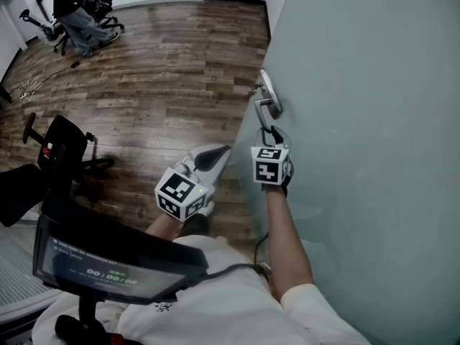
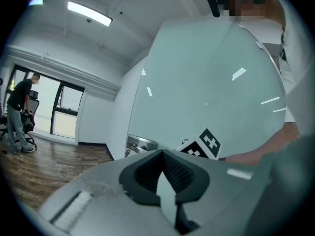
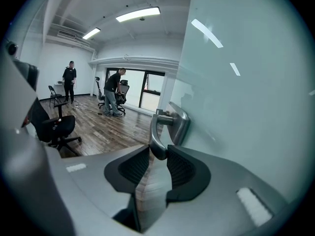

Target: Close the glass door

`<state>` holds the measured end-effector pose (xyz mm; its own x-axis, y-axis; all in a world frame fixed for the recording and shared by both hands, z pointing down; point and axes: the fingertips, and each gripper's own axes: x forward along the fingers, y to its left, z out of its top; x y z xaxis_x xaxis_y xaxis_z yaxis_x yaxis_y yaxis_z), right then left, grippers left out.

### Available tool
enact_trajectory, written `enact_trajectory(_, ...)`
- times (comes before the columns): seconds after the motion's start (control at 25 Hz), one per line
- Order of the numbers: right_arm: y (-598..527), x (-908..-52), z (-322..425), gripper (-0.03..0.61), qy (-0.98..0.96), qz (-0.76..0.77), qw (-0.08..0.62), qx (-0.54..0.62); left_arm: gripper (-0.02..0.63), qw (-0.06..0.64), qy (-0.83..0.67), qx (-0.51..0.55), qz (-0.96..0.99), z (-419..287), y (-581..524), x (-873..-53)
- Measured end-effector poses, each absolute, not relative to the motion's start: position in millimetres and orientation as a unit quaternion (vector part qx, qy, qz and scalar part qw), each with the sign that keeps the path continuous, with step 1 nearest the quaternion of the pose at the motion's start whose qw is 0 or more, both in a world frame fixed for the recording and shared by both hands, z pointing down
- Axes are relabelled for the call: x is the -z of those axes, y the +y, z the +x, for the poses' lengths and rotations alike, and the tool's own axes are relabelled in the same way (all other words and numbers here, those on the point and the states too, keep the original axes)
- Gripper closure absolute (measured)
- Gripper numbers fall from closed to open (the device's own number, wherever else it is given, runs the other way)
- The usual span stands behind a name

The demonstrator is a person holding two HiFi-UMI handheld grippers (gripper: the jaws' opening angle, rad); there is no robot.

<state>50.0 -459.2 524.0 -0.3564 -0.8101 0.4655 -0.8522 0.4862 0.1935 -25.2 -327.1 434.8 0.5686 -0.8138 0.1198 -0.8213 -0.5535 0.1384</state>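
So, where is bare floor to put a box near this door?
Bare floor lies between the chair and the door. Crowded: the handle, clamped in the right gripper, and the far corner round a person.

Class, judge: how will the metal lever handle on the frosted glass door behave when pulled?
The handle looks like solid metal, so probably rigid. Its smooth, rounded finish could slip between the pads of the right gripper. The glass door is a large pane, likely heavy.
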Motion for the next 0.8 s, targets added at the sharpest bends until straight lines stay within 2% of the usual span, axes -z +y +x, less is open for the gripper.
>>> enact_trajectory(0.48,-428,-524,16,0.462,-0.847,0.467,0.250,-0.040,0.612,0.093,-0.565,-0.032,0.819,-48,-233,-447)
enact_trajectory(0.8,-365,-507,-29,0.463,-0.854,0.452,0.255,-0.027,0.612,0.094,-0.600,-0.024,0.794,-104,-155,-429)
